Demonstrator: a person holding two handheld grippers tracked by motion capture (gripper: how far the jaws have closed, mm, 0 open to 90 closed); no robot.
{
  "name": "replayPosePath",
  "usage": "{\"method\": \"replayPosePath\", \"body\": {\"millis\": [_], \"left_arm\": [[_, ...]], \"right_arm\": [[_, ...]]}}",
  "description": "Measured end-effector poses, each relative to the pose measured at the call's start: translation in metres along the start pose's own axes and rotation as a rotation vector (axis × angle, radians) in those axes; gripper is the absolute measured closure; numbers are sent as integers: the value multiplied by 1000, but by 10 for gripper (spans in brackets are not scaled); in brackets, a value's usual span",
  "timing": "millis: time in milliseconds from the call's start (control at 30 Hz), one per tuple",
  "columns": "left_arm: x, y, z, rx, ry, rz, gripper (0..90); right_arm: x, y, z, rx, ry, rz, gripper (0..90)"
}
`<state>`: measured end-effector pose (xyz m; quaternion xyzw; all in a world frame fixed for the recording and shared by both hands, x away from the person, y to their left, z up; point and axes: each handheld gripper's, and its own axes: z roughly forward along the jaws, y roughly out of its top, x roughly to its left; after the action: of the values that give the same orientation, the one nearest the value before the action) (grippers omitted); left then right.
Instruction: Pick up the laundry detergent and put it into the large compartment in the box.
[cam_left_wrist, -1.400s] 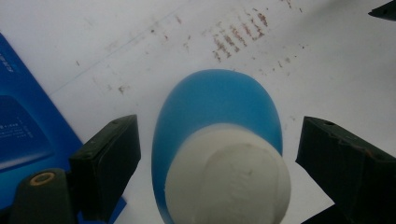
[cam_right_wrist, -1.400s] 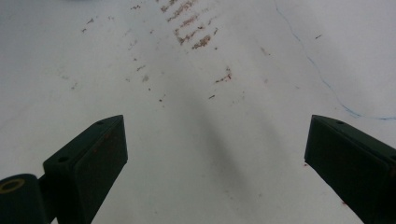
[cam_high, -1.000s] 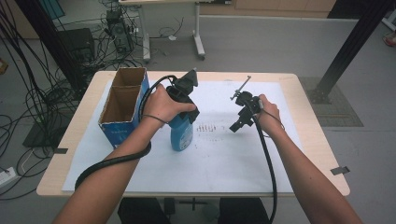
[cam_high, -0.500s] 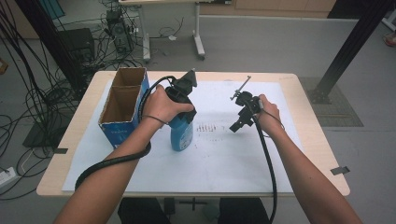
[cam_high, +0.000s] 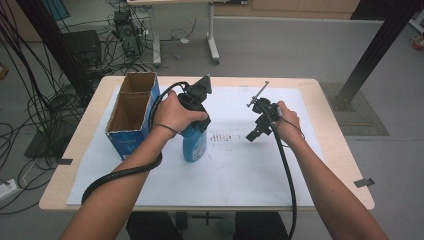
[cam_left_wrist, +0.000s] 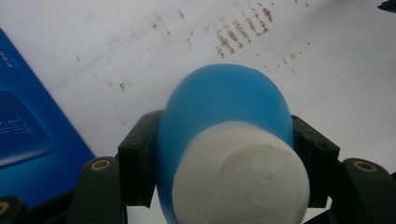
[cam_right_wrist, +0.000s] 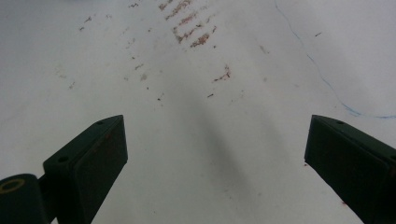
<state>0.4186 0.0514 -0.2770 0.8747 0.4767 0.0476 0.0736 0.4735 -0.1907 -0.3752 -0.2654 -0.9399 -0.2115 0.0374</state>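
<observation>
The left claw has just clenched on the bottle — its pads now press both sides of the blue neck below the white cap. The bottle stands upright on the paper near the tabletop's middle, just beside the box at the left edge. With the grip made, lifting looks next. The right claw hangs released — nothing between its jaws.

One blue bottle is counted beside the box; one box; two grippers are counted.
</observation>
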Motion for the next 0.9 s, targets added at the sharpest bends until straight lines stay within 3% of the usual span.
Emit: {"method": "replayPosePath", "body": {"millis": [900], "left_arm": [[0,-1,0,-10,3,9,371]], "right_arm": [[-1,0,-1,11,-8,1,58]]}}
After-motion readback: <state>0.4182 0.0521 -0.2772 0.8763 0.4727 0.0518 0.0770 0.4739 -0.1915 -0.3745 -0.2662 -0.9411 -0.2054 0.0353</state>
